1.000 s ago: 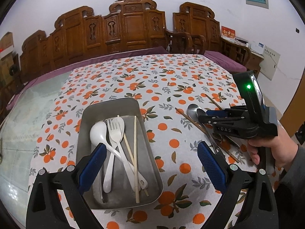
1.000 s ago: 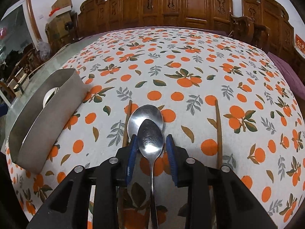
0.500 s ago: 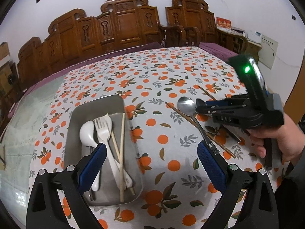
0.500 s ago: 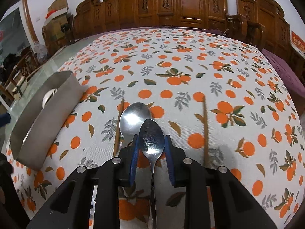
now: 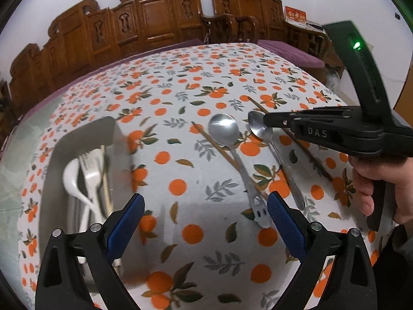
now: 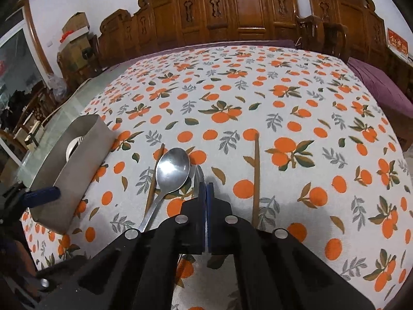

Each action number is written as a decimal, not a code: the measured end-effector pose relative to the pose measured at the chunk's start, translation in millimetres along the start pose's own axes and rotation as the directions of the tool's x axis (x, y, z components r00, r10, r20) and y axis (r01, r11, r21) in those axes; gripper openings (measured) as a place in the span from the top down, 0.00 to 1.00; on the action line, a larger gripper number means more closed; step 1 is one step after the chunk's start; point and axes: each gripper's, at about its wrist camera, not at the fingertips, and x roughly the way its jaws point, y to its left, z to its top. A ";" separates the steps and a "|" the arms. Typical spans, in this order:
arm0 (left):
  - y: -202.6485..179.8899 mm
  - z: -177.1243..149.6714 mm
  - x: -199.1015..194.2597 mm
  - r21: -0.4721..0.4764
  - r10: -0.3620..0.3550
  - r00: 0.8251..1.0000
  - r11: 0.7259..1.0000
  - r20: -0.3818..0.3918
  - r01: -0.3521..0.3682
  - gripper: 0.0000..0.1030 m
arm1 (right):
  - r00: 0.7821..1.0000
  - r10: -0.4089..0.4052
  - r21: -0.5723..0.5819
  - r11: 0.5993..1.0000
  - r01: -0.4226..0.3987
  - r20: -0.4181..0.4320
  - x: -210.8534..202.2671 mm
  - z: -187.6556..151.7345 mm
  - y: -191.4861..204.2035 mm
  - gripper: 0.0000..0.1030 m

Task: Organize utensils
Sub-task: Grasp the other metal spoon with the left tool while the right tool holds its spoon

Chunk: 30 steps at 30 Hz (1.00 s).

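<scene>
White letters "DAS" are printed on the black side of the right tongs (image 5: 267, 122); a red sign on the far wall carries yellow characters too small to read. The right tongs have just been closing and now stand pinched together on the small spoon (image 5: 273, 152), gripping it at the neck just behind the bowl. That spoon runs lengthwise away from the camera in the left wrist view, bowl at the far end and handle trailing back toward the person's hand (image 5: 382, 188); in the right wrist view its bowl shows edge-on just ahead of the pads. Just beside it the big spoon (image 6: 171, 171) lies on the counter (image 5: 196, 206), bowl up and pointing the same way, its handle crossing a chopstick (image 5: 219, 146). A second chopstick (image 6: 255, 178) lies to the right, roughly parallel. The left tongs (image 5: 204, 219) hang wide apart over bare cloth, holding nothing. The metal tray (image 5: 51, 178) sits to the left with a white spoon, a white fork and chopsticks lying lengthwise in it.
</scene>
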 end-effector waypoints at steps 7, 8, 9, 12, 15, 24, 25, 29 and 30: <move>-12.1 5.2 22.5 -0.018 -0.068 0.996 0.998 -0.058 0.067 0.40 | 1.000 -0.026 0.010 1.000 0.026 0.001 -3.3 -0.6 -7.5 0.99; -13.3 6.2 25.4 -0.020 -0.072 0.995 0.997 -0.064 0.071 0.43 | 1.000 -0.030 0.010 0.999 0.030 0.000 -3.2 -0.5 -8.1 0.99; -15.9 6.6 29.4 -0.023 -0.084 0.994 0.996 -0.074 0.083 0.49 | 1.000 -0.031 0.011 0.999 0.031 0.000 -3.2 -0.7 -8.5 0.99; -21.7 8.0 37.1 -0.025 -0.100 0.991 0.995 -0.092 0.098 0.62 | 0.999 -0.033 0.015 0.999 0.033 -0.002 -3.2 -1.2 -10.1 0.99; -25.7 9.3 42.1 -0.022 -0.102 0.990 0.995 -0.097 0.100 0.71 | 0.999 -0.034 0.013 0.999 0.034 -0.003 -3.3 -1.5 -10.2 0.99; -15.2 8.4 45.0 -0.024 -0.069 0.991 0.997 -0.118 0.067 0.83 | 0.999 -0.032 0.000 1.000 0.032 -0.005 -2.6 -2.1 -6.0 0.99; -15.2 9.7 45.9 -0.023 -0.065 0.991 0.998 -0.119 0.063 0.83 | 0.999 -0.032 -0.003 0.999 0.032 -0.006 -2.4 -2.6 -5.0 0.99; -18.0 15.3 51.7 -0.003 -0.052 0.992 0.999 -0.117 0.052 0.83 | 0.999 -0.032 -0.004 0.999 0.032 -0.013 -1.1 -2.9 -4.7 0.99; -18.3 16.0 52.2 0.000 -0.052 0.992 0.999 -0.115 0.052 0.83 | 0.999 -0.032 -0.003 0.999 0.032 -0.013 -1.2 -2.9 -4.6 0.99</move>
